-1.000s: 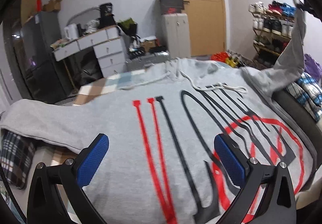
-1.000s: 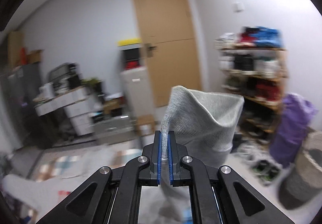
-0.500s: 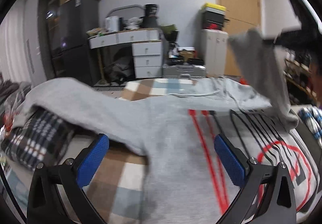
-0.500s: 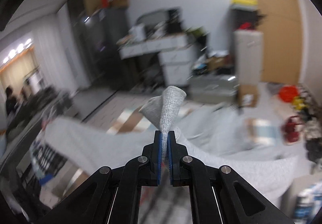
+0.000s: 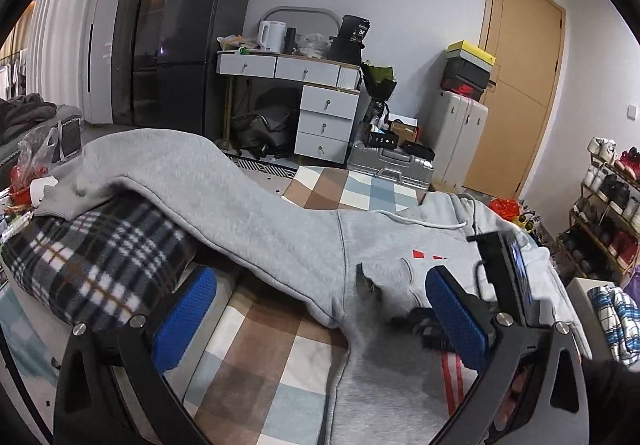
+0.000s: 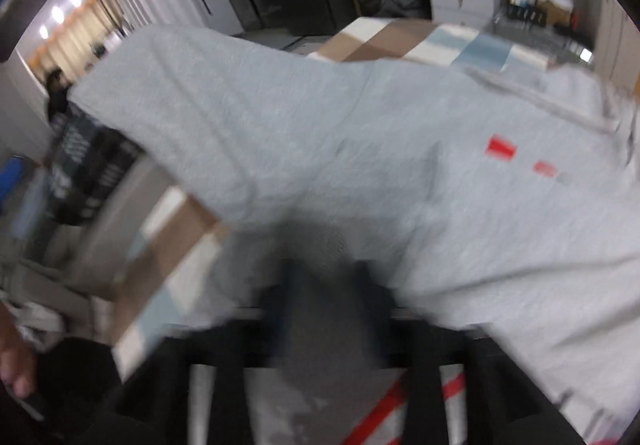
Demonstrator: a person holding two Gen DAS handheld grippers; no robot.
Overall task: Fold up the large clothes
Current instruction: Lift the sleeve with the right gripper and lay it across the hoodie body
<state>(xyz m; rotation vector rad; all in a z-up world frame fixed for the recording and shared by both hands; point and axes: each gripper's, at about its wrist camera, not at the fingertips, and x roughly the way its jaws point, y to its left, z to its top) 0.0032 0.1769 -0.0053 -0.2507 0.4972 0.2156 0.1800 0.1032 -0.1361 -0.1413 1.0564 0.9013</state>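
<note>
One grey hoodie (image 5: 280, 229) lies spread on a checked bedcover (image 5: 256, 357), one sleeve draped toward ten o'clock over a plaid pillow (image 5: 100, 257). The left claw (image 5: 320, 317) hangs spread and empty above it. The right claw (image 6: 324, 297), blurred, has just been opening; grey cloth lies between its parted fingers. At three o'clock a shoe rack (image 5: 608, 205) holds shoes.

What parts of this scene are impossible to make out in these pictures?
- Right wrist view: motion blur smears the right gripper, so whether cloth lies between its just-opening jaws is unclear.
- Left wrist view: the left gripper and the right gripper's body hide most of the print on the grey hoodie.
- Left wrist view: the far sleeve covers part of the plaid blanket.
- Both views: the hoodie's hem is cut off by the lower edge.
</note>
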